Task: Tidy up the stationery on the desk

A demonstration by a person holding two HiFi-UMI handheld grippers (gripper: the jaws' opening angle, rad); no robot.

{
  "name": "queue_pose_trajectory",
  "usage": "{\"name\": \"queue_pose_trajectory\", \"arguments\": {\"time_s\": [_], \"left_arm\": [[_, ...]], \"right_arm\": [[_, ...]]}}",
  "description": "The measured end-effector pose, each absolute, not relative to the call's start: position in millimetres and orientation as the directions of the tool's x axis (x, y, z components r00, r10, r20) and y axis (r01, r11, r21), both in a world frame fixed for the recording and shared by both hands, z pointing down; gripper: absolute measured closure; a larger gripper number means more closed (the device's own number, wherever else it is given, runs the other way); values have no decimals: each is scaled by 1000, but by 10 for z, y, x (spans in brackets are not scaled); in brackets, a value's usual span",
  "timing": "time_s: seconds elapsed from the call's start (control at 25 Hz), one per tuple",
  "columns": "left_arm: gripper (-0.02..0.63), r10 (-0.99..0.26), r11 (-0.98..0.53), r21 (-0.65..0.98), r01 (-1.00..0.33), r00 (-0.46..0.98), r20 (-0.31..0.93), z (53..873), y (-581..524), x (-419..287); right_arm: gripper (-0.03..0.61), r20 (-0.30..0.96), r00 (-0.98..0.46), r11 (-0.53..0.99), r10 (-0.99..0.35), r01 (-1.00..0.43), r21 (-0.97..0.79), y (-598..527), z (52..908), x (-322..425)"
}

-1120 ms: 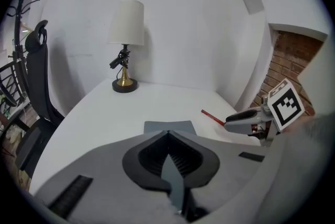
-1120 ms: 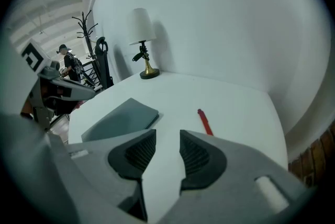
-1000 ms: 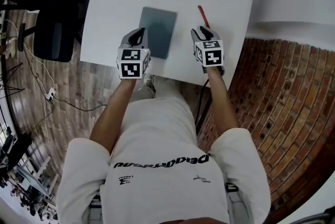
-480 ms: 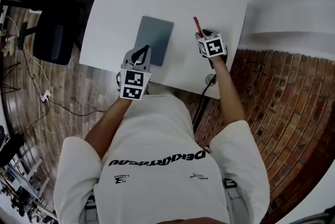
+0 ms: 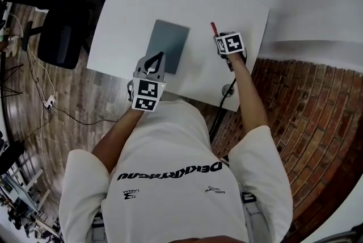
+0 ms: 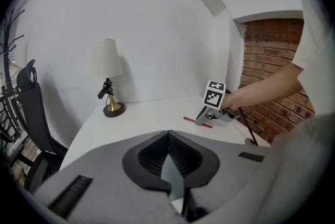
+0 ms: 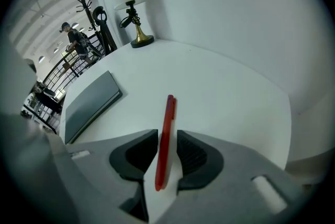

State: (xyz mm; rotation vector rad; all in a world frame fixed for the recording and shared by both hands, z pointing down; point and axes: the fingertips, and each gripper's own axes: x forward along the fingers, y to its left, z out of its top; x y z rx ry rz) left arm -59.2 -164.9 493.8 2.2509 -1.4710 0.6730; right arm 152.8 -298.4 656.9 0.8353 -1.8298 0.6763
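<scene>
My right gripper (image 7: 167, 154) over slim red plastic pen (image 7: 166, 129): jaws astride barrel, just been closing, pads not yet pressing. Pen flat on white desk (image 5: 122, 20), right of flat grey notebook (image 5: 167, 45), apart from it. Judge pen light, stiff, smooth, prone to roll or swivel; grip squarely across mid-barrel. My left gripper (image 6: 168, 157) clenched, nothing in it, by notebook's near edge.

Behind the left hand-held gripper (image 5: 154, 60), black block lettering (image 5: 172, 172) crosses the person's white shirt (image 5: 170, 210), upside down and not surely legible; two small logos (image 5: 133, 195) beside it are too tiny to read
</scene>
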Motion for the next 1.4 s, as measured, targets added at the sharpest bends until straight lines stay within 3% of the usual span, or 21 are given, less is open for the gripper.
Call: {"name": "queue_pose_trajectory", "arguments": {"time_s": [0.16,0.28,0.6,0.96,1.4], "left_arm": [[615,-745,-381,39,-924,332,579,4951,-1612,-629],[615,-744,-372,36,-928,321,585,4965,-1579,-665],[615,-753,-357,34,-933,309,580,4908,-1501,-758],[615,-769,-352,27,-936,305,562,4829,-1334,-811],[615,-787,-347,40,-937,314,532,4710,-1111,-842]], "right_arm": [[481,935,-274,599,-227,-796,-87,-2988,6601,1553],[528,942,-247,598,-226,-799,-66,-3008,6608,1581],[529,937,-243,558,-252,-828,-65,-3015,6530,1582],[528,873,-385,376,-299,-889,-263,-2811,6227,1499],[528,781,-501,134,-374,-862,-489,-2276,6031,1151]]}}
